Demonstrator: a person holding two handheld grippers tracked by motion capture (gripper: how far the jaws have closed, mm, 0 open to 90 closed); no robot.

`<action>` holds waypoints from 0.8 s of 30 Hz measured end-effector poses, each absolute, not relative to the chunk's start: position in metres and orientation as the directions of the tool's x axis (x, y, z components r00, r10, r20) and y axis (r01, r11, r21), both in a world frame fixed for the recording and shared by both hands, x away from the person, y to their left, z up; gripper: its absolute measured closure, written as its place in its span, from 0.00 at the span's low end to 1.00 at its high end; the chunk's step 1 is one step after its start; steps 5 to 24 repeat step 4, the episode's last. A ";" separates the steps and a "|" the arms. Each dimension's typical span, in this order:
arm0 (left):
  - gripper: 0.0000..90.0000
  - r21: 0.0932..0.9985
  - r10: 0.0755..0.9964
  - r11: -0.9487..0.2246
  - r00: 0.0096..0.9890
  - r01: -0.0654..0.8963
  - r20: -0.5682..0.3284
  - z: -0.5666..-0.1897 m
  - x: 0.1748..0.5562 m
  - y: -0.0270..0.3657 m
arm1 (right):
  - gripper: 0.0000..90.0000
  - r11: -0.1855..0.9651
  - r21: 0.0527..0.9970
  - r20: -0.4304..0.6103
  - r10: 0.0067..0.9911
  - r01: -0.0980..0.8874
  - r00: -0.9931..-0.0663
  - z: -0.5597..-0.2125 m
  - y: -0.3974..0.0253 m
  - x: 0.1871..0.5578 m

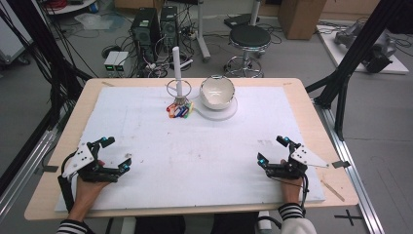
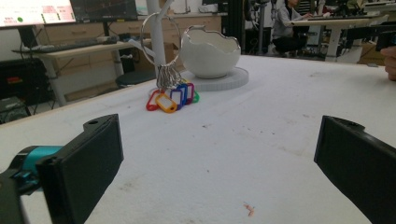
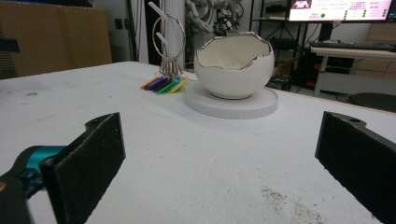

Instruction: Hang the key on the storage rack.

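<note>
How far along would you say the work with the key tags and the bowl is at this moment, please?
Nothing looks done. The key tags hang on their ring at the white post, beside the bowl. Left gripper and right gripper rest open and apart from them. Everything is left.

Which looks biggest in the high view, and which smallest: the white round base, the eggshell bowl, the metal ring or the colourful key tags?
1. white round base
2. eggshell bowl, nearly as wide as the base, so that is a close call
3. metal ring
4. colourful key tags, about the ring's size, so unsure
</note>
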State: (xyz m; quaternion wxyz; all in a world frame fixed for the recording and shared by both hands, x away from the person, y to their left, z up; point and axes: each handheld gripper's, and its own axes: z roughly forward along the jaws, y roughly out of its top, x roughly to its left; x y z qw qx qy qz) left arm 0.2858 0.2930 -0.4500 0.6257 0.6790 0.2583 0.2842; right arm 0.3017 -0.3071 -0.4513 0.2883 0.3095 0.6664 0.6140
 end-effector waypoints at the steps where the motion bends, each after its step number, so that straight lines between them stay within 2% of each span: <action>1: 0.02 0.997 0.711 -0.078 0.700 -0.004 0.059 -0.450 0.285 0.293 | 0.01 0.052 0.997 -0.001 0.768 0.061 -0.640 -0.451 -0.307 0.302; 24: 0.02 0.998 0.717 -0.056 0.695 -0.012 0.048 -0.451 0.284 0.295 | 0.01 0.061 0.997 -0.011 0.767 0.056 -0.642 -0.451 -0.307 0.301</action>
